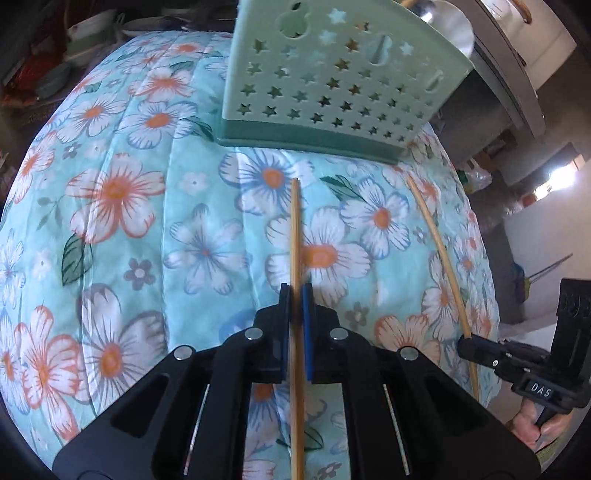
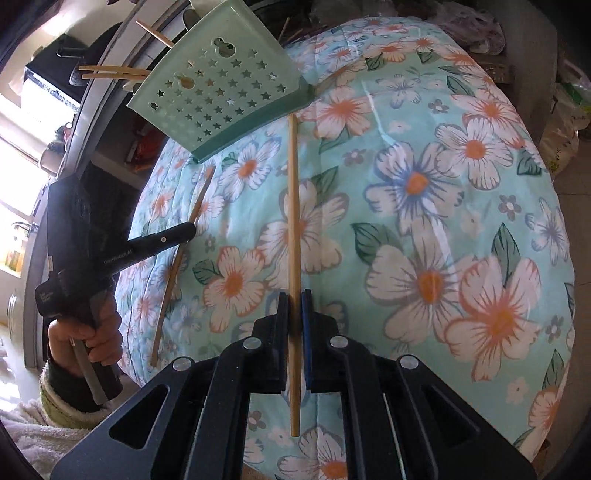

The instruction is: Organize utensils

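Note:
My left gripper is shut on a wooden chopstick that points toward the pale green star-punched utensil holder. My right gripper is shut on a second wooden chopstick whose far tip nears the holder's dark green base. In the left wrist view the right gripper and its chopstick show at the right. In the right wrist view the left gripper and its chopstick show at the left. Several chopsticks stick out of the holder's top.
The table is covered by a light blue cloth with orange and white flowers. Bowls and dishes stand beyond its far left edge. A grey counter runs behind the holder. Bags lie off the table's right side.

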